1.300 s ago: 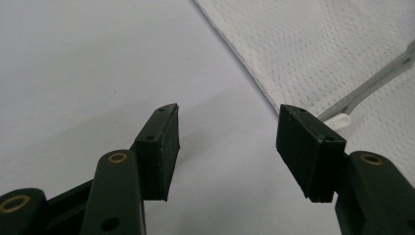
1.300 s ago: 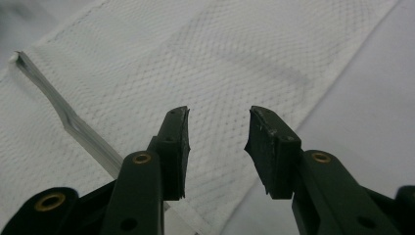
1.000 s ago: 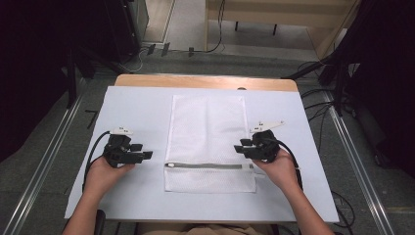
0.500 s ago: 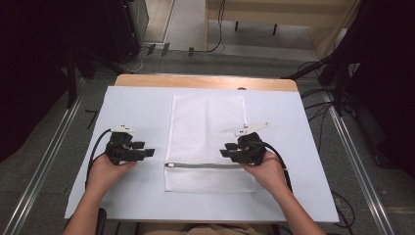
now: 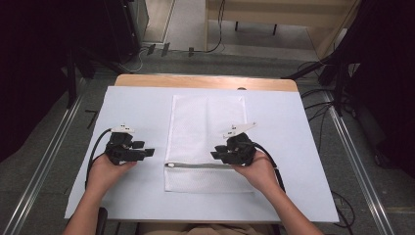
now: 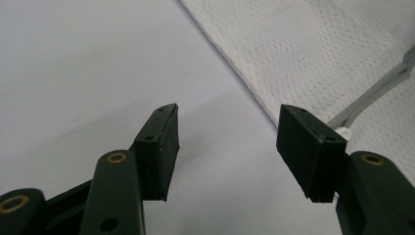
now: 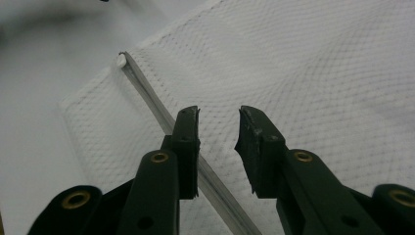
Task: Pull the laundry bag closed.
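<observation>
White mesh cloth bag (image 5: 205,132), matt black gripper pads (image 7: 188,142), smooth wooden table (image 5: 205,81)

occluded: zipper (image 5: 195,165) right end under right tongs (image 5: 219,153) | cropped: forearms bottom edge

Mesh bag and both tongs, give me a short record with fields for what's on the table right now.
item: white mesh bag lying flat, its zipper running across near the person's edge
surface: white sheet over the table
left tongs: open, over bare sheet beside the bag, touching nothing
right tongs: jaws just been closing, over the bag at the zipper, mesh between them, not yet pinched
</observation>
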Demonstrator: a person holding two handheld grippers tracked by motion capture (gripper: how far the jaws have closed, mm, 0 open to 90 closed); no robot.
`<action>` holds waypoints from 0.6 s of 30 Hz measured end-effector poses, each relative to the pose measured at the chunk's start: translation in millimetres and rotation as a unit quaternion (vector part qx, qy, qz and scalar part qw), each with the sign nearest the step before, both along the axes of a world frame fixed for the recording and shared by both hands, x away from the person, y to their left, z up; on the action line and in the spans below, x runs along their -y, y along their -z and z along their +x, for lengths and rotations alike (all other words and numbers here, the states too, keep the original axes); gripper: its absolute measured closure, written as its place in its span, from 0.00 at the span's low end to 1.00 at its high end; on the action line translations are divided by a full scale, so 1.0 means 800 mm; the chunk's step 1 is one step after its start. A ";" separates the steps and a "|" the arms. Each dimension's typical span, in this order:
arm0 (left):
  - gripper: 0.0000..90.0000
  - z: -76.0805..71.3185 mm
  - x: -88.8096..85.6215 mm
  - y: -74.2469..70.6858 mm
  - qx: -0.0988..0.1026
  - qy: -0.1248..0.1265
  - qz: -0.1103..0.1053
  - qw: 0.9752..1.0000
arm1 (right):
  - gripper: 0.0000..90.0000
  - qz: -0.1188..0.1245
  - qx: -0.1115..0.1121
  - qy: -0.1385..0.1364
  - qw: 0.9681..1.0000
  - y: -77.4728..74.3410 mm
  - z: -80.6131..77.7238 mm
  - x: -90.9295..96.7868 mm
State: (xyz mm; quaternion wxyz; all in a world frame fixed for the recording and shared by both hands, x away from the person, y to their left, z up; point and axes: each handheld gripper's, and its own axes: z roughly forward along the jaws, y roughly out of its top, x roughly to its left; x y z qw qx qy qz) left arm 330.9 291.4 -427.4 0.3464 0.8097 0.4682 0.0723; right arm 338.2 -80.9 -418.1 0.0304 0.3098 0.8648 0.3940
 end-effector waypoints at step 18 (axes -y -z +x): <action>0.46 0.001 -0.001 0.000 0.004 -0.002 0.001 1.000 | 0.84 -0.001 -0.011 -0.035 0.999 0.007 0.001 -0.056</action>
